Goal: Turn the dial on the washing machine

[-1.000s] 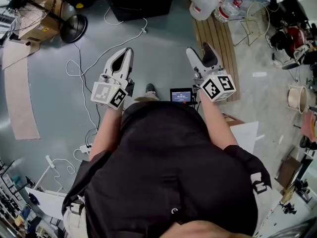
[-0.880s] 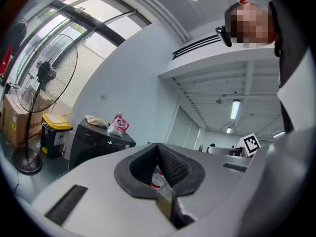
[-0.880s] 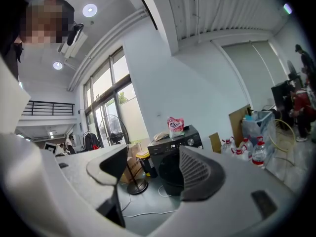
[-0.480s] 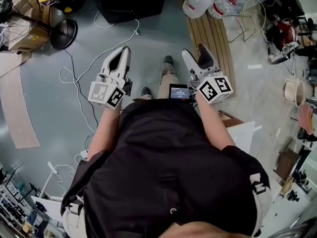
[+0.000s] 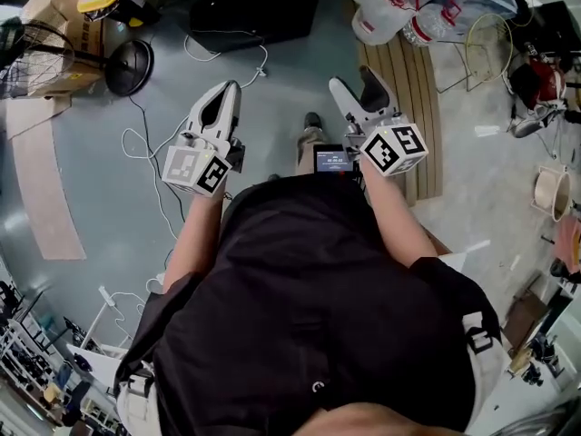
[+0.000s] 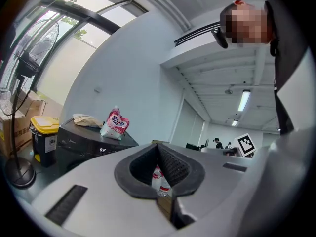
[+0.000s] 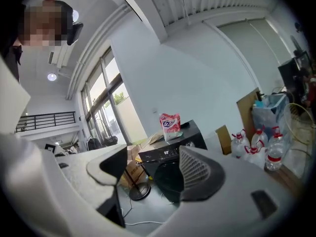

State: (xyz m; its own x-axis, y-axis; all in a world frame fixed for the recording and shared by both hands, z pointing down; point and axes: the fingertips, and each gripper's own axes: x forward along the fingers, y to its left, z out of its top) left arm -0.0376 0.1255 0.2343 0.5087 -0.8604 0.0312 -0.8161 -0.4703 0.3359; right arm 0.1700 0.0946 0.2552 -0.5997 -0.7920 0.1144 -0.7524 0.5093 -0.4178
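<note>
In the head view the black, boxy washing machine (image 5: 254, 7) stands on the smooth grey floor (image 5: 100, 189), cut off by the frame's top edge and well ahead of the white left tool (image 5: 227, 96) and right tool (image 5: 356, 86). In the left gripper view the ribbed pads (image 6: 173, 164) are clenched together on nothing. In the right gripper view the jaws are spread and released, and the dial is too small to make out.
</note>
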